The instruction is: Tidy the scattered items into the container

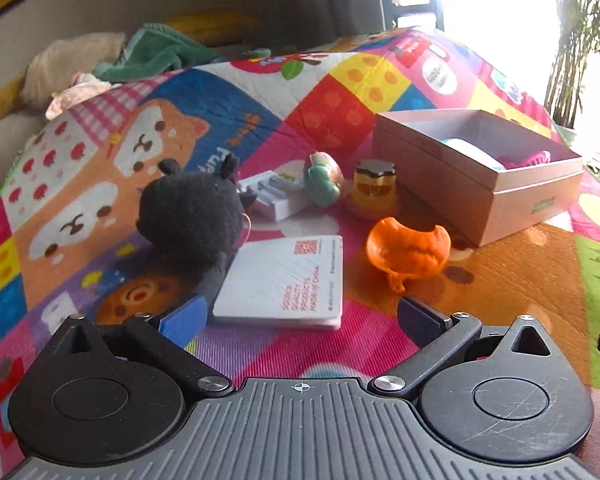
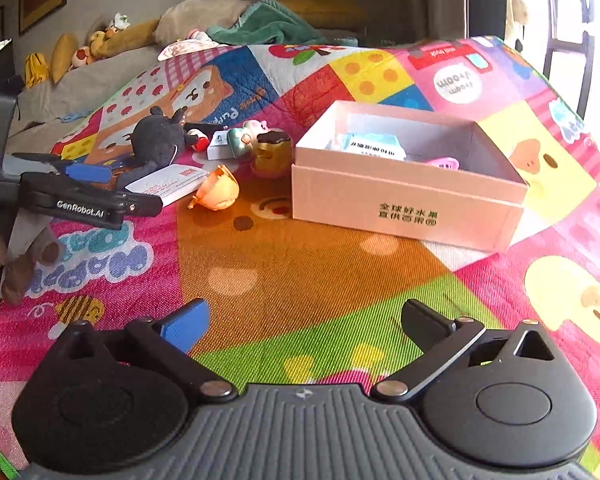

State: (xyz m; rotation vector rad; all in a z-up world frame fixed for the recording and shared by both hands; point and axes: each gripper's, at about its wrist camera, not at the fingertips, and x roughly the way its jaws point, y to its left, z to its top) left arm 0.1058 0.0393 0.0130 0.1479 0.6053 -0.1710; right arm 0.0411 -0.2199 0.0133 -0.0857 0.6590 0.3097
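Note:
A pink cardboard box [image 1: 496, 196] [image 2: 404, 204] stands open on the colourful mat, holding a white packet [image 2: 370, 146] and a pink item [image 2: 446, 164]. Scattered left of it lie a white card pack [image 1: 284, 280] [image 2: 172, 180], a black plush toy [image 1: 192, 216] [image 2: 158, 138], an orange toy [image 1: 408, 252] [image 2: 218, 190], a gold jar with a dark lid [image 1: 374, 184] [image 2: 274, 152], a green-pink figure [image 1: 324, 178] [image 2: 242, 138] and a small white box [image 1: 270, 196] [image 2: 220, 150]. My left gripper [image 1: 300, 316] [image 2: 96, 184] is open just short of the card pack. My right gripper [image 2: 304, 320] is open and empty over bare mat.
The mat [image 2: 300, 264] covers a raised surface. Behind it lie a green towel [image 1: 160, 54] [image 2: 268, 22], cushions [image 2: 196, 14] and small soft toys [image 2: 84, 50]. A bright window [image 1: 500, 0] and bamboo [image 1: 580, 40] stand at the right.

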